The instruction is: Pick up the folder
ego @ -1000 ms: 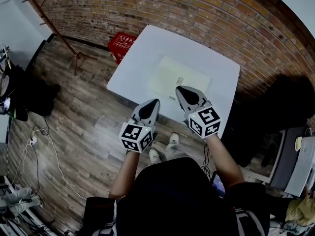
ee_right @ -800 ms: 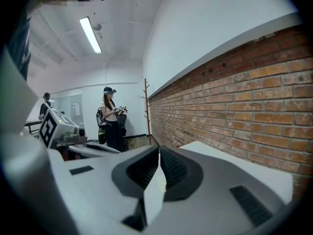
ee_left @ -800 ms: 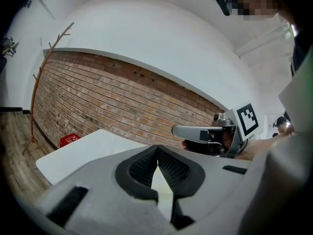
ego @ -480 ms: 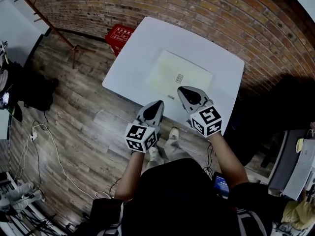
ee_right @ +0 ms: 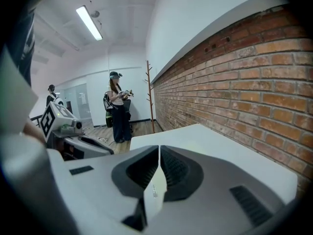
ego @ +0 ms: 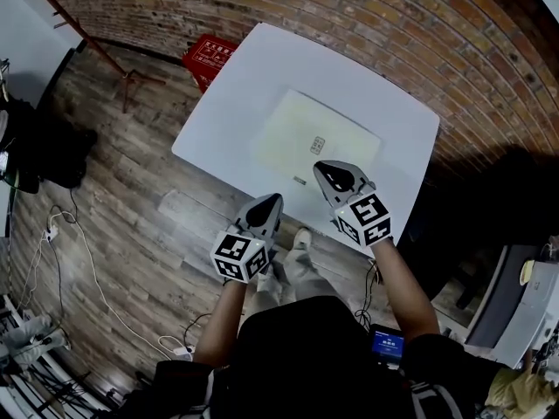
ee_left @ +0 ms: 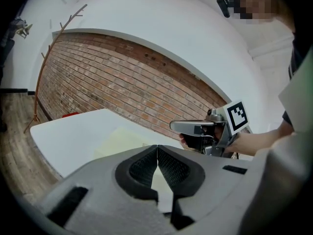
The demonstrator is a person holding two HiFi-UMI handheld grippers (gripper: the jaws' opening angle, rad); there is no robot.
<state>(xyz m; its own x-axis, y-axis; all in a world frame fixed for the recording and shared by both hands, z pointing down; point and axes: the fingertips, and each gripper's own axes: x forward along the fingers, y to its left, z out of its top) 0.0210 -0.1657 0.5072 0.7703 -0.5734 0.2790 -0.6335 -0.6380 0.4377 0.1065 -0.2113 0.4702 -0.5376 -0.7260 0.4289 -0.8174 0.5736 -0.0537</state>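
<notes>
- Hovering both tools at the near side of the table (ego: 229, 103); neither one touches the folder (ego: 301, 129).
- Folder: pale cream, flat on the white table top, a little right of the table's middle. It carries a small label (ego: 318, 145) near its centre.
- Long axis: runs from left to lower right in the head view, roughly parallel to the table's near edge. One long edge therefore faces the person.
- Left tool (ego: 271, 203): jaws fully together with nothing between the pads. It sits below the table's near edge in the frame, off the folder, which lies up and to the right of its tip.
- Right tool (ego: 325, 171): jaws likewise shut and empty. Its tip overlaps the folder's near long edge towards the lower-right corner, though whether it is above the edge or at its level cannot be told.
- Key relation: the right tool is clearly the nearer one. The folder lies just ahead of it, up and left in the frame.
- Judgement: pick-up has not started. Both tools would need to open before a grip, and a flat folder probably has to be taken by the near edge.
</notes>
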